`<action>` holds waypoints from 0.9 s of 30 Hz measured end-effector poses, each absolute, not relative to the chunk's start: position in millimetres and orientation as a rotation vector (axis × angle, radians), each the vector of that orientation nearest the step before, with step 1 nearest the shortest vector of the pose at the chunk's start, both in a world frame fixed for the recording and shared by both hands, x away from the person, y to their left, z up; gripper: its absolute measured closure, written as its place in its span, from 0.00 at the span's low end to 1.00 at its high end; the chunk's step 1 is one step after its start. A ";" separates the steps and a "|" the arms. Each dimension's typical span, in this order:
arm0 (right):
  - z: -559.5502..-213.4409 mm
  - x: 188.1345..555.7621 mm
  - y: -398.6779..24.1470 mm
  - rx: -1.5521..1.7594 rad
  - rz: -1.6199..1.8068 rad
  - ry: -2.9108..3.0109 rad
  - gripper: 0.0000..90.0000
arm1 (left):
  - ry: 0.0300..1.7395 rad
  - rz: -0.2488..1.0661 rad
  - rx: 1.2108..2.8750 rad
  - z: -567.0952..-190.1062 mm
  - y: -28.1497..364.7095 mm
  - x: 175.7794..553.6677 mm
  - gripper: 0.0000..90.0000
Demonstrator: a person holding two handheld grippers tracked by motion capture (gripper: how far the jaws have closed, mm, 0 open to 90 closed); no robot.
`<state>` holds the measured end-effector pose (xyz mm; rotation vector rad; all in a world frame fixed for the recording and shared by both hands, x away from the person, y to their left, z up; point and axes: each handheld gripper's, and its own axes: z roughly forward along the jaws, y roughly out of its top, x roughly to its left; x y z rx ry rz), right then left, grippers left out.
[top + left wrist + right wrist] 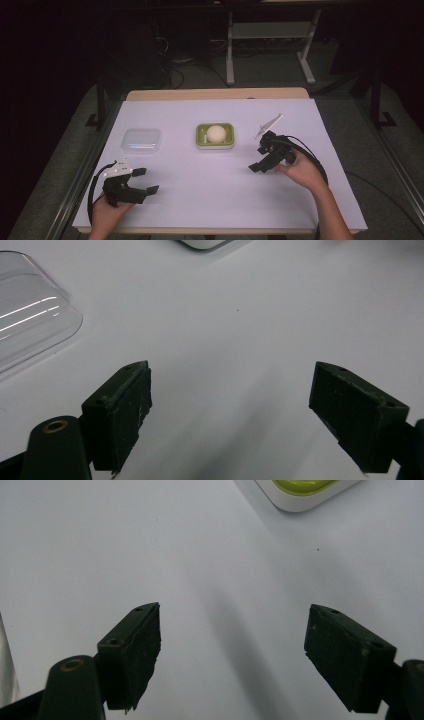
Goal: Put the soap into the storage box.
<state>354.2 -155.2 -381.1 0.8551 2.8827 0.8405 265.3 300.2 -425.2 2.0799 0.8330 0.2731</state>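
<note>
Grippers rest low on our table (210,195): left gripper (146,181) with jaws apart near the lid (141,140), right gripper (256,161) likewise spread, right of the green box (215,135) with its egg (216,133).

Table (220,200) — wooden top under a white sheet (200,170). Directly on the sheet: a clear plastic lid (141,140) at left, flat; a green-and-white container (215,135) near centre holding a pale round ball (216,133) — the two well apart.
</note>
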 end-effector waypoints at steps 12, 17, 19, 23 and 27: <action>-389.1 338.0 -168.9 0.898 0.870 2.866 0.24 | 0.823 0.268 2.086 -425.6 298.5 267.0 0.18; -391.0 333.3 -173.1 0.904 0.882 2.854 0.24 | 0.820 0.267 2.091 -425.5 298.8 267.6 0.18; -392.8 331.2 -174.6 0.907 0.888 2.850 0.24 | 0.820 0.267 2.094 -425.4 298.9 267.7 0.18; -395.0 325.9 -178.2 0.920 0.883 2.844 0.23 | 0.826 0.266 2.089 -425.6 298.0 267.2 0.18; -397.2 317.4 -187.6 0.931 0.907 2.823 0.23 | 0.830 0.265 2.089 -425.8 298.3 267.2 0.18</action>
